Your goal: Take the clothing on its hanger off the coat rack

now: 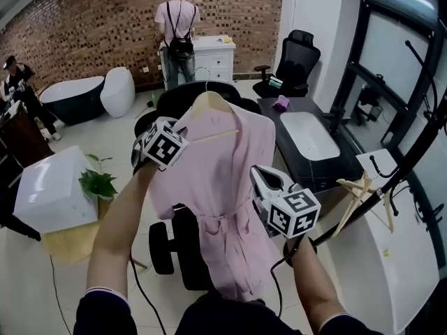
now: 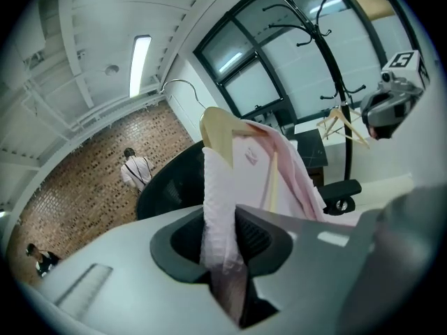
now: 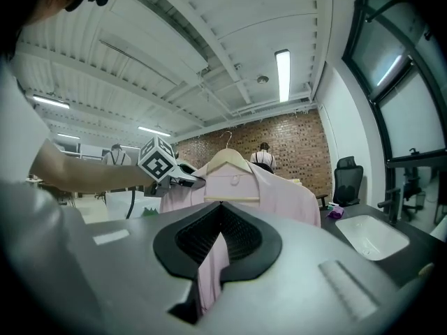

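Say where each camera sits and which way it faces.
Head view: on the head, looking down at the robe on its hanger; both forearms, left gripper and right gripper show.
Left gripper view: on that gripper, facing the coat rack; its jaws show, shut on the robe.
Right gripper view: on that gripper, facing the brick wall; its jaws show, shut on the robe.
Shared: both gripper views show the hanger and the other gripper.

the pale tiled floor [image 1: 126, 142] carries a white box [image 1: 52, 190] at nine o'clock with a green plant [image 1: 98, 183] just beside it, a dark bathtub [image 1: 70, 98] and a white oval stool [image 1: 117, 91] at ten, a white cabinet [image 1: 213, 60] at twelve and a black office chair [image 1: 297, 56] at one. a dark counter [image 1: 307, 107] at two holds a white basin [image 1: 307, 135] and a purple item [image 1: 281, 103].
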Available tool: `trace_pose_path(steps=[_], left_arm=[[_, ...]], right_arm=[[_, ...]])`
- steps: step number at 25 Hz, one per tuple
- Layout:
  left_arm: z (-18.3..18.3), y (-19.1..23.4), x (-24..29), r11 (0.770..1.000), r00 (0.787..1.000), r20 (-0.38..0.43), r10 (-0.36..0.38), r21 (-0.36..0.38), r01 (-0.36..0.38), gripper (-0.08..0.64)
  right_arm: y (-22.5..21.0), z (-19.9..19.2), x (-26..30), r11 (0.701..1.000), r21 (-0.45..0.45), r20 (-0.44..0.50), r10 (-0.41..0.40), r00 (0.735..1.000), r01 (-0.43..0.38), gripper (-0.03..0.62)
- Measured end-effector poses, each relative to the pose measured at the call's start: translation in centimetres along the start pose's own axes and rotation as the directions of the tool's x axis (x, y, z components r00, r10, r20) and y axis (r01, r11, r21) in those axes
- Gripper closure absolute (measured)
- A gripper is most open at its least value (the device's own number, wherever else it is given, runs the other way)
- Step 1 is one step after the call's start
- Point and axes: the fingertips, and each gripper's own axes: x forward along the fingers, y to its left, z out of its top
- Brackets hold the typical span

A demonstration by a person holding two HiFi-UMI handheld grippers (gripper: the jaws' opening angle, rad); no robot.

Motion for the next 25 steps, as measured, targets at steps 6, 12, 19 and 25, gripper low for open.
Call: trace_pose_path(steps=[6, 12, 19, 25], left_arm=[[-2.9, -3.4, 1.7, 0.999, 0.999, -0.025, -0.041, -0.011, 0.041, 0.478], [-7.1, -8.1, 3.7, 0.993, 0.992, -0.065, -0.107, -0.057, 0.103, 0.479], [-11.9, -13.2, 6.0, 0.981, 0.98, -0.108, -0.165, -0.117, 0.153, 0.483], [-15.4, -17.1, 7.6, 0.96, 0.967, -0.126, -0.222, -0.202, 0.195, 0.492]], right_arm=[[-1.0, -2.4, -0.4, 0.999, 0.026, -0.045, -0.024, 0.999, 0.025, 0.591], [-1.9, -4.9, -1.1, 0.997, 0.054, -0.097, -0.049, 0.994, 0.055, 0.591], [-2.6, -7.2, -1.3, 0.994, 0.075, -0.143, -0.071, 0.987, 0.083, 0.591], [-2.3, -9.2, -1.1, 0.991, 0.09, -0.183, -0.077, 0.98, 0.095, 0.591]])
